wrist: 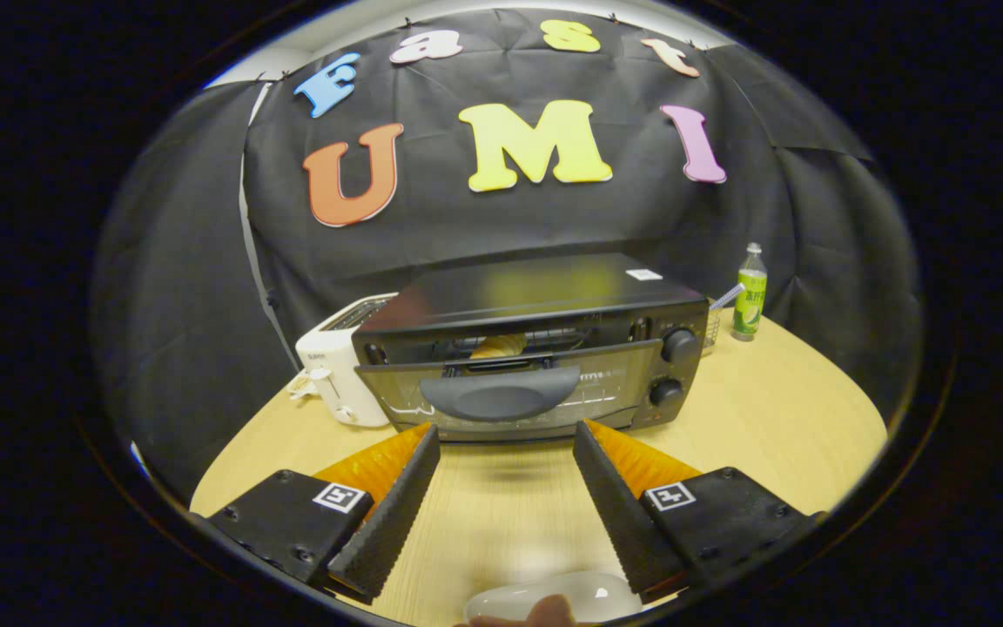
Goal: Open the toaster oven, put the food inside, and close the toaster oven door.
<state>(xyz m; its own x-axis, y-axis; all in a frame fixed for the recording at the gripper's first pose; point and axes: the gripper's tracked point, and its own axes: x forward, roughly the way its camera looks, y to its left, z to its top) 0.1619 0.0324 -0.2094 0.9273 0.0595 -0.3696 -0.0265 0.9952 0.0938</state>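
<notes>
Claw (506, 435) spread, empty, before the part-open toaster oven (529, 348); its label unreadable.

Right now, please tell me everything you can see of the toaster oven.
The toaster oven is a black box, metal by its look, standing upright on the wooden table, beyond the open fingers of the gripper, which do not touch it. Its glass door, with a wide dark handle, is tilted partly open at the top. Something pale yellow, perhaps bread, lies inside. Two knobs sit on its right front. A white toaster stands close beside it.
</notes>
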